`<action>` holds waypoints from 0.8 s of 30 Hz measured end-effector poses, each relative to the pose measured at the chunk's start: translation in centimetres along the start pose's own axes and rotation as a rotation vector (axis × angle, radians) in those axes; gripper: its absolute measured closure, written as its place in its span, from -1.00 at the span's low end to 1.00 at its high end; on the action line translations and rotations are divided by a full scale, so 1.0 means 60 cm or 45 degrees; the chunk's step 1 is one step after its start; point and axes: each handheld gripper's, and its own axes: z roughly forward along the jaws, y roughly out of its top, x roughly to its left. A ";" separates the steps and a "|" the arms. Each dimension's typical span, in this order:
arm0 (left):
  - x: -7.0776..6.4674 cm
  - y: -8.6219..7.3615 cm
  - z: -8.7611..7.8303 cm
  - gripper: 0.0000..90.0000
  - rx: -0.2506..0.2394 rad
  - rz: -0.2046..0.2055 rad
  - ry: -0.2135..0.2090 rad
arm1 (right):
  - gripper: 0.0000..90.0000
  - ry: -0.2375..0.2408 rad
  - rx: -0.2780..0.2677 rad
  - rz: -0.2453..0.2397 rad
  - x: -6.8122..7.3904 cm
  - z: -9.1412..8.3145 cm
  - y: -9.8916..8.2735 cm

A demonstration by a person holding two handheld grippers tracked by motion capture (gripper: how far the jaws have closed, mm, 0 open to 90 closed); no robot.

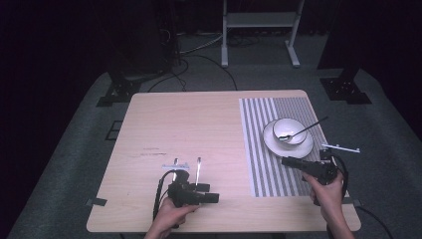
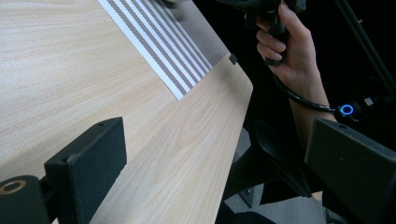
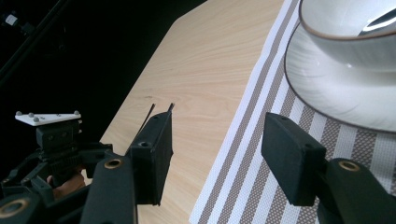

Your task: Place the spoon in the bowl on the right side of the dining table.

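R gripper (image 1: 287, 160) is hovering low over the striped placemat (image 1: 259, 164), jaws standing wide apart w/ nothing between them, pointing toward the bowl (image 1: 289, 130); judging it is lining up for a reach there, since the mouth is already spread. The bowl is sitting on a white plate (image 1: 271, 143) at the mat's far half, a spoon (image 1: 304, 129) lying in it w/ handle sticking out over the rim to the far right, prob. the easiest part to pinch. In the right gripper view the plate (image 3: 336, 93) is lying just ahead of the jaws, not touching. L gripper (image 1: 215, 197) is hanging near the table's (image 1: 189, 119) near edge, well apart from the dishes, jaws also apart and empty, turned toward the right hand (image 2: 289, 42); seems to be parking out of the way. Two thin utensils, a fork (image 1: 175, 166) and another piece (image 1: 198, 167), are lying on bare wood just beyond it, prob. waiting to be set by the plate.
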 end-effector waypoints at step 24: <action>-0.001 0.000 -0.001 -0.91 0.001 0.004 -0.002 | -0.11 0.038 0.025 -0.027 0.015 0.003 -0.040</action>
